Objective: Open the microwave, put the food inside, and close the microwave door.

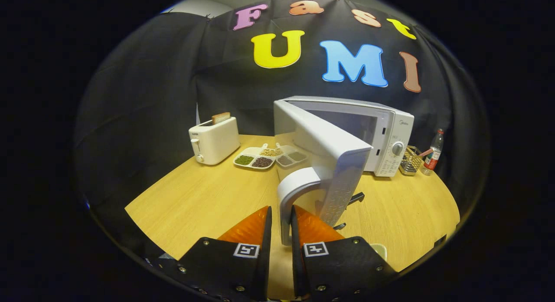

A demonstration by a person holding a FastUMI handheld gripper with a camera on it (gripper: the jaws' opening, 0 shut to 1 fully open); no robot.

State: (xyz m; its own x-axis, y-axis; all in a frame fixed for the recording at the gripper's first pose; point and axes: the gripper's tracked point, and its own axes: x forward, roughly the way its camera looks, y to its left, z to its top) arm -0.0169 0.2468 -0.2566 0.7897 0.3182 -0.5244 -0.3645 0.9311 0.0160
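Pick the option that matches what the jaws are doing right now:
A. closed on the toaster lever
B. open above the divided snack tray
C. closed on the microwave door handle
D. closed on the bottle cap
C: the gripper has its jaws pressed on either side of the white door handle of the microwave, whose door is swung open toward the camera.

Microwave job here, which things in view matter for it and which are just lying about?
For the job:
microwave
its open door
door handle, clamped between the gripper fingers

Lying about:
toaster
two snack trays
wire basket
bottle
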